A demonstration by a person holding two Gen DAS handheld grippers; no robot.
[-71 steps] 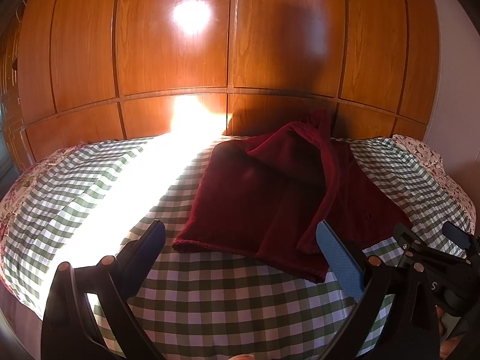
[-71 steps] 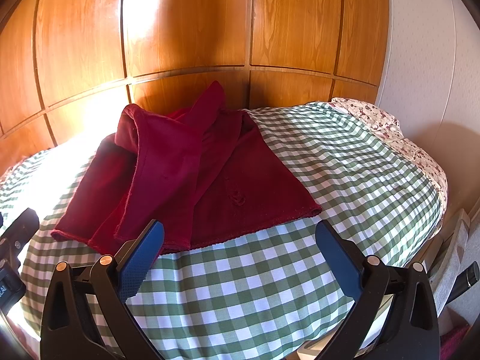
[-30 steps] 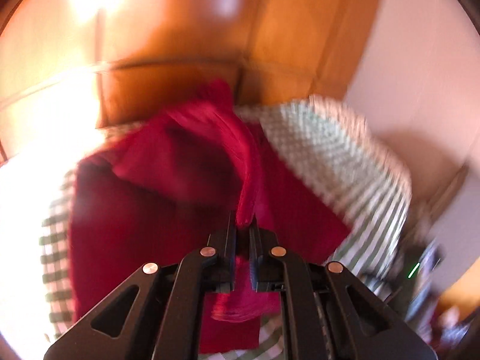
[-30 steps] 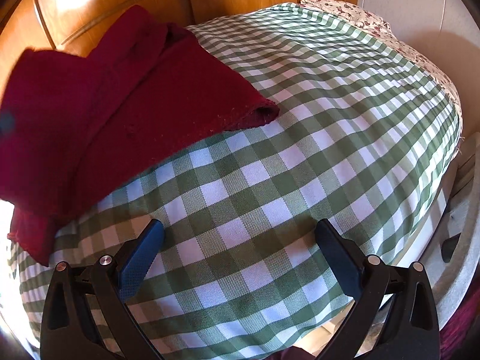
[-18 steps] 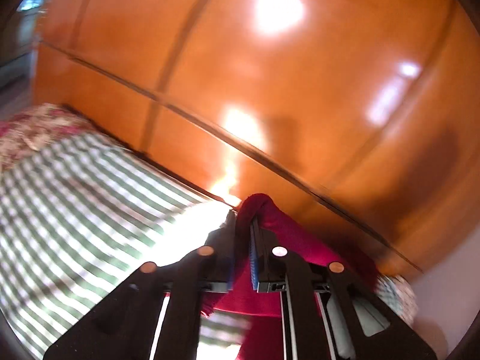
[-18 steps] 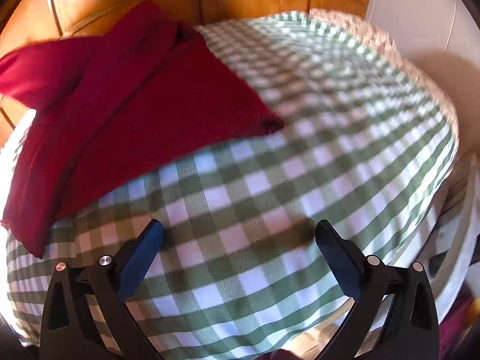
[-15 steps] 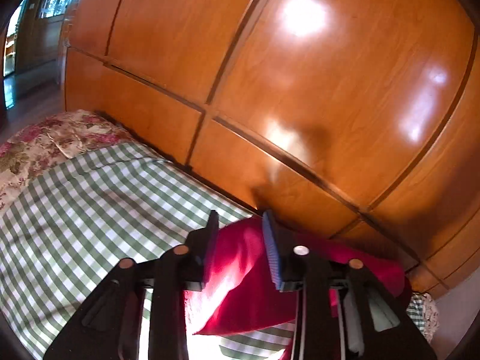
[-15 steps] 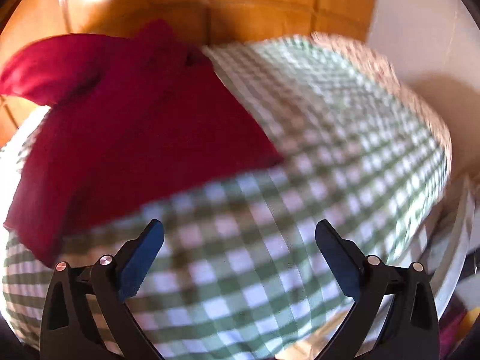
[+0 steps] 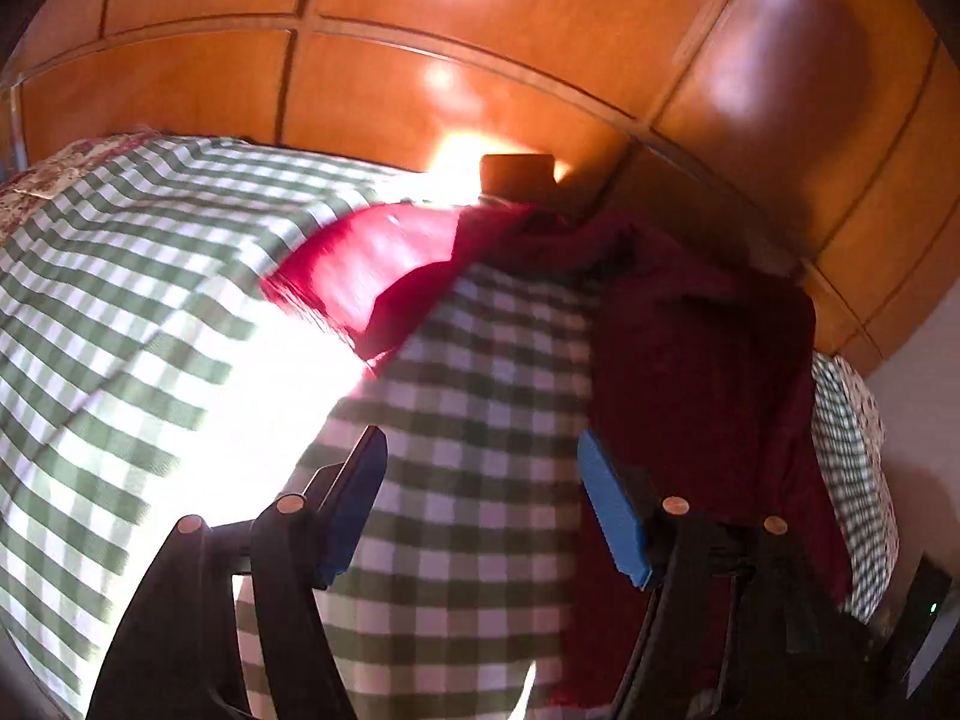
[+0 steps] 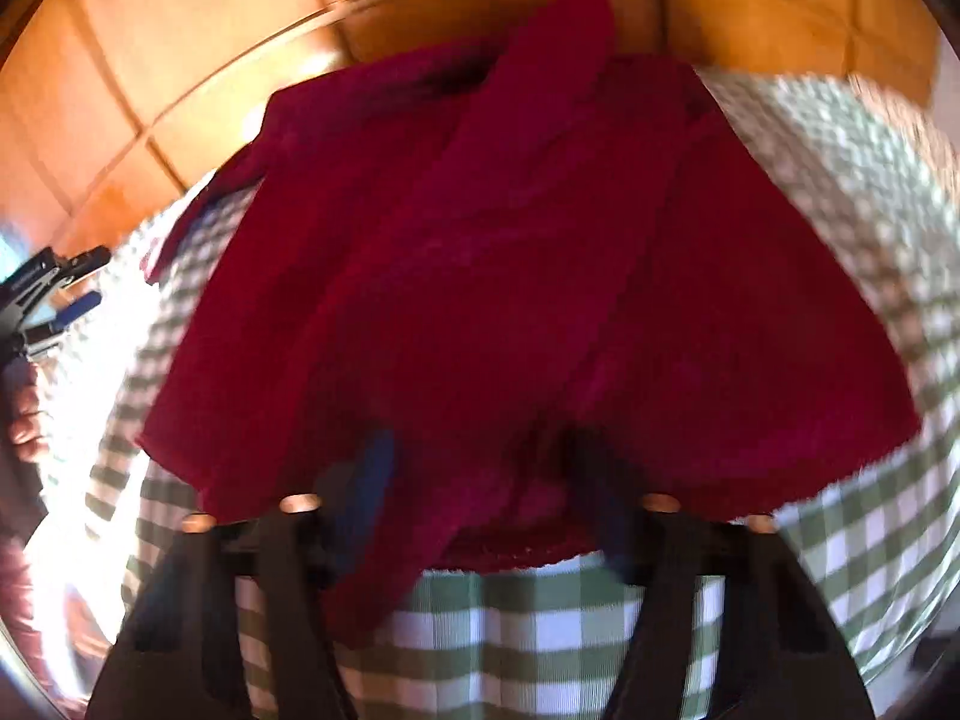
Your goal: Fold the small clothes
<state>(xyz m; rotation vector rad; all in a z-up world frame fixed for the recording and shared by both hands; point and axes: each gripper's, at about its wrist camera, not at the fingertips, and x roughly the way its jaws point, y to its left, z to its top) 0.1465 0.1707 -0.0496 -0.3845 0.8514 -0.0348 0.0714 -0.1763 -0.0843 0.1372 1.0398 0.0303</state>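
A dark red knitted garment [image 10: 480,270] lies on the green checked bedspread [image 9: 120,300]. In the left wrist view one sleeve [image 9: 384,276] stretches out to the left in sunlight, and the body [image 9: 708,372] lies to the right. My left gripper [image 9: 480,510] hovers over bare bedspread, its jaws opening with nothing between them. My right gripper [image 10: 486,486] is down at the garment's near hem. Its jaws are closing, with bunched red cloth between the blurred fingers [image 10: 372,480]. The left gripper [image 10: 54,294] shows at that view's far left edge.
Orange wooden panels [image 9: 540,30] rise behind the bed. A small dark object [image 9: 516,171] sits at the bed's far edge. A floral sheet [image 9: 36,192] edges the bedspread at the far left. A person's hand [image 10: 24,420] holds the left gripper.
My left gripper let go of the sleeve and drew back; the sleeve now lies spread to the left. My right gripper moved in over the near hem and its jaws narrowed.
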